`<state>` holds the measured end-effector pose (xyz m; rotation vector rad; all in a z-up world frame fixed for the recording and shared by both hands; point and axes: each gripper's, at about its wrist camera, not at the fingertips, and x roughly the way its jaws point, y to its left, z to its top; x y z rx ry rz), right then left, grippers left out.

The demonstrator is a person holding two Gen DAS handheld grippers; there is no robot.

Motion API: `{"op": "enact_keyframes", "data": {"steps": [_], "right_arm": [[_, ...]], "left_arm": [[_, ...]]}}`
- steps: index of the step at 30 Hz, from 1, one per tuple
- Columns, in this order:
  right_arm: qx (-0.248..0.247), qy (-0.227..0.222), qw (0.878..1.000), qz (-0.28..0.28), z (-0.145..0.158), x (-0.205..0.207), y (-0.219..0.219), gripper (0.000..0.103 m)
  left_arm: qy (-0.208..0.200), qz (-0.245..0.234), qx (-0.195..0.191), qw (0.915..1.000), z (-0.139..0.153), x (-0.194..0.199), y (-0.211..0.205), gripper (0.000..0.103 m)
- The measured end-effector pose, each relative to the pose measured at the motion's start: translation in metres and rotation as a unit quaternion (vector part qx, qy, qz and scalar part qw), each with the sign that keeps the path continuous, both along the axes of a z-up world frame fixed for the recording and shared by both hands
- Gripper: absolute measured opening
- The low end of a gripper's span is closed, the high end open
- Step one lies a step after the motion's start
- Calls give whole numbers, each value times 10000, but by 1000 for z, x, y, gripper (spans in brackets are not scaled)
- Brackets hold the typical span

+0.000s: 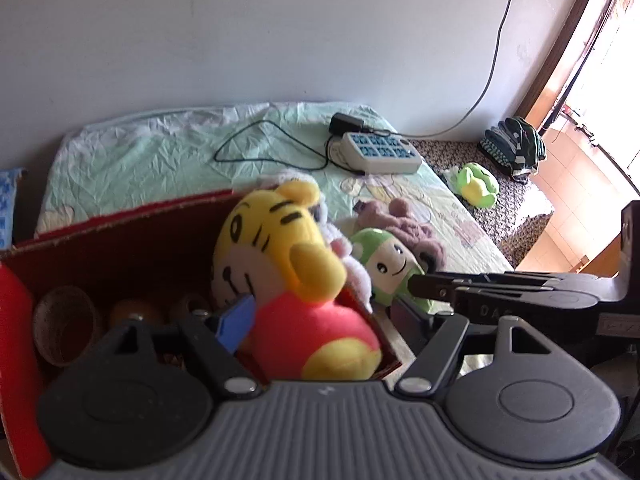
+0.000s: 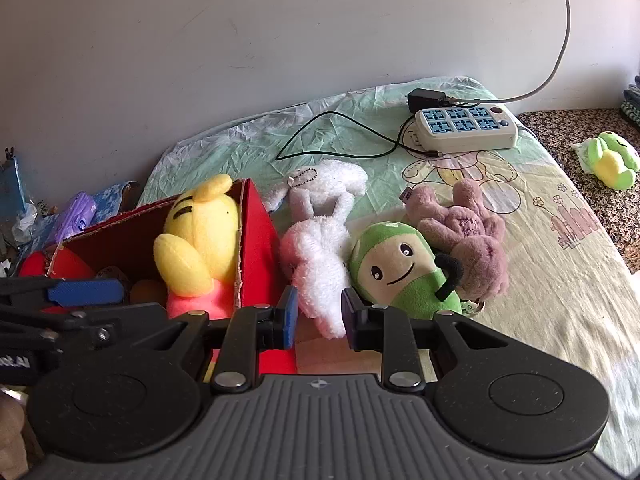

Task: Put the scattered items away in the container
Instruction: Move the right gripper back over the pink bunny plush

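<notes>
1. Left claw [image 1: 320,316]: the jaws stand about half open over the near right corner of the red box [image 1: 120,240]. Its blue left pad [image 1: 236,320] lies at the chin of the yellow tiger plush [image 1: 272,248]; whether it touches cannot be told. The dark right finger [image 1: 404,314] sits outside the box wall, at 3 o'clock from the plush, so nothing is clamped
2. Tiger plush: it sits inside the box against the right wall, with its head above the rim and its red body low in the corner
3. Right claw [image 2: 319,316]: the jaws stand narrowly apart around the lower end of the white plush [image 2: 320,248], which lies on the bed [image 2: 240,152]. The fur fills nearly the whole gap and meets the right pad [image 2: 349,312]; whether the pads truly press on it cannot be told
4. White plush: it lies outside the box, just beside the box's red wall, which stands at 9 o'clock from it
5. Green plush [image 2: 396,268]: it touches the white one at 3 o'clock from it, and a mauve plush [image 2: 472,232] lies against its far side
6. Power strip [image 2: 466,128]: it lies on the sheet at 1 o'clock from the toys, well apart from them
</notes>
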<state>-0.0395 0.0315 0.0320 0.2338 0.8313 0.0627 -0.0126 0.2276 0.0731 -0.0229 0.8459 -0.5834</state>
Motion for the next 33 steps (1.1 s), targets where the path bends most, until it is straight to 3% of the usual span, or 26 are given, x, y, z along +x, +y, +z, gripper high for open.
{"op": "enact_keyframes", "data": {"steps": [4,9,21,33], "right_arm": [[39,86,9998,190,-4,4,-23,26],[75,171,9990,417,-8,7,-56,26],[304,305,9953,870,-24,16,-130,27],[506,509,9957,579,-44,19,-187,27]], "left_arm": [[-250,115,155,9995,12,-11,-32,76],[-263,158,351,9989,6,-18,-80,74],[17,552,746,9957,-25,-21,-167,72],[301,783,1307,9879,-53,-10,-222,76]]}}
